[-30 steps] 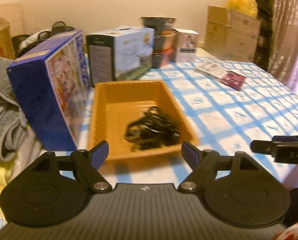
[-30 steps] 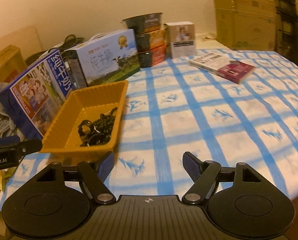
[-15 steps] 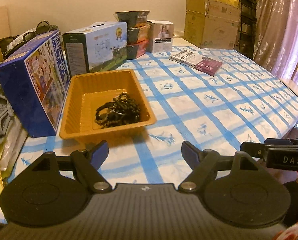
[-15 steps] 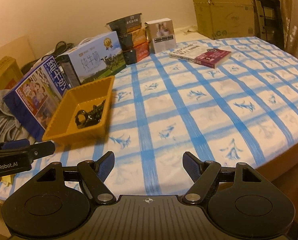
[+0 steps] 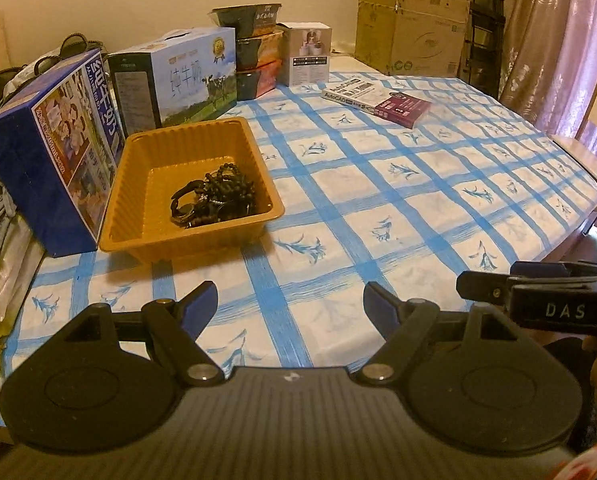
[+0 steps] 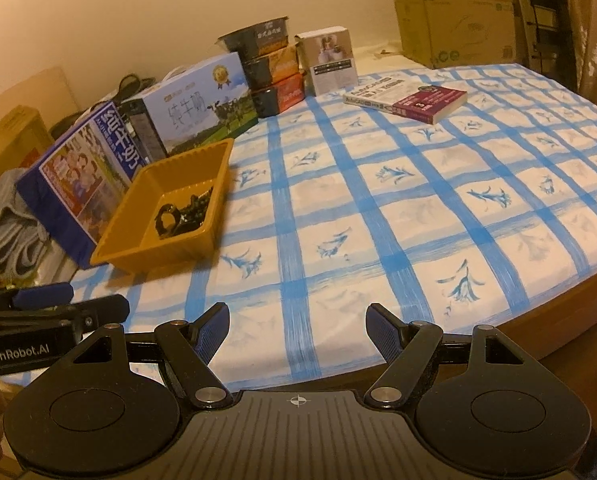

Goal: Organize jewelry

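Observation:
An orange plastic tray [image 5: 138, 236] [image 6: 214, 208] sits on the left of the table. It holds a dark heap of jewelry [image 5: 214, 196] [image 6: 186, 212]: beaded strands and a ring-shaped band. My left gripper [image 5: 290, 300] is open and empty, held back over the table's near edge, well short of the tray. My right gripper [image 6: 297, 322] is open and empty near the front edge, to the right of the tray. Each gripper shows from the side in the other's view, the left [image 6: 50, 300] and the right [image 5: 538, 292].
The table has a blue-checked cloth [image 5: 398, 208]. A blue carton [image 5: 54, 148] stands against the tray's left side, a milk carton [image 5: 174, 80] behind it. Stacked food boxes [image 5: 254, 52], a white box [image 5: 308, 54] and a book [image 5: 378, 98] lie farther back. Cardboard boxes [image 5: 410, 24] stand beyond. Grey cloth [image 6: 6, 220] lies left.
Both grippers have drawn back and up from the tray toward the table's near edge. The tray looks smaller and farther away. Both stay open.

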{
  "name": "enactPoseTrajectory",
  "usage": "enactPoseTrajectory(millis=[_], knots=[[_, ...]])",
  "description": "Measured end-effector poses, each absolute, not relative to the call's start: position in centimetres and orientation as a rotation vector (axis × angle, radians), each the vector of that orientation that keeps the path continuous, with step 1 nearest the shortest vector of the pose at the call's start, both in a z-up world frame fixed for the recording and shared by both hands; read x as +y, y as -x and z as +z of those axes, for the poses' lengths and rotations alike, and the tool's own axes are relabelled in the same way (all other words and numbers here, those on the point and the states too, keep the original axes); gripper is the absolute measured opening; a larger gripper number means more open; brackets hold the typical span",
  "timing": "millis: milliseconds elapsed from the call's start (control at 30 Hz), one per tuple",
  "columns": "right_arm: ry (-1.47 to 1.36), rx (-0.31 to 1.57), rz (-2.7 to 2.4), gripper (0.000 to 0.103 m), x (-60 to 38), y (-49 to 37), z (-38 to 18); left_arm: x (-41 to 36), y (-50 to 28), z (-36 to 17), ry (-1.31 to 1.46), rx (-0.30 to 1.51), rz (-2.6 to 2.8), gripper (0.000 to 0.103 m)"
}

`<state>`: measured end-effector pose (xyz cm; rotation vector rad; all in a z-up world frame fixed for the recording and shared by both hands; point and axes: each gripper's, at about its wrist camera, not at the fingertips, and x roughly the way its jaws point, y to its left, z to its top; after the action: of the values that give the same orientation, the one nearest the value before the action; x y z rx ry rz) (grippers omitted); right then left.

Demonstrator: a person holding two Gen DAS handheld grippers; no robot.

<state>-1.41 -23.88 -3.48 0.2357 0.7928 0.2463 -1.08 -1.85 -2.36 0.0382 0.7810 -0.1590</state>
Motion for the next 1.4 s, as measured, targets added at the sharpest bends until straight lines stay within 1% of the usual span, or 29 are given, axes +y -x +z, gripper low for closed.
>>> enactPoseTrajectory(millis=[1400], knots=[[-0.221,0.813,0.261,0.075,-23.25,0.79,-4.17,-1.33,0.76,-2.65,-0.028,0.789,-0.144,0.078]])
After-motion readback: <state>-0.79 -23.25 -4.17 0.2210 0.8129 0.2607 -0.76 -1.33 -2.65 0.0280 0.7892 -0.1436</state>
